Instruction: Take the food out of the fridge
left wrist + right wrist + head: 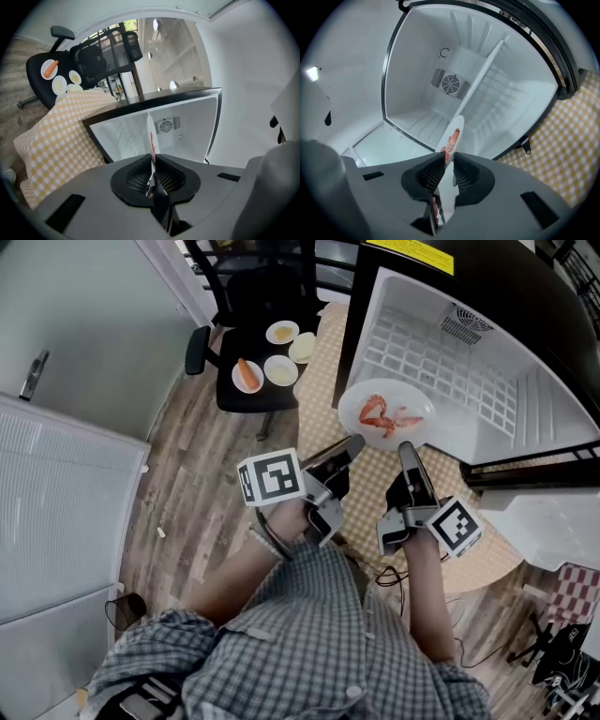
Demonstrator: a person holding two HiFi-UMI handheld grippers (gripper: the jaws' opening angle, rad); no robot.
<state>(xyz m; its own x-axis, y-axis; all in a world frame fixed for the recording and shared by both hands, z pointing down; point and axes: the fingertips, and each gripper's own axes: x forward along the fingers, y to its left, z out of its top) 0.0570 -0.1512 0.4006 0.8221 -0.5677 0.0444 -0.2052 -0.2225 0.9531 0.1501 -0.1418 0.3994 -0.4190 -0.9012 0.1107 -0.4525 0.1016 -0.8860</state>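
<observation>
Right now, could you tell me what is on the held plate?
Red shrimp lie on the plate; left gripper and right gripper clamp its near rim. Anything beneath it is covered.

Left gripper (352, 441) and right gripper (405, 447) both clamped on one plate (385, 413).
The left gripper's jaws are closed on the plate's near-left rim, and the right gripper's jaws pinch the near rim just beside it. The left forearm (234, 582) and right forearm (427, 601) stretch forward, converging toward the plate.

Black office chair (258, 292) on wood floor (197, 493) — yellow checked tablecloth (325, 371) just beside it
</observation>
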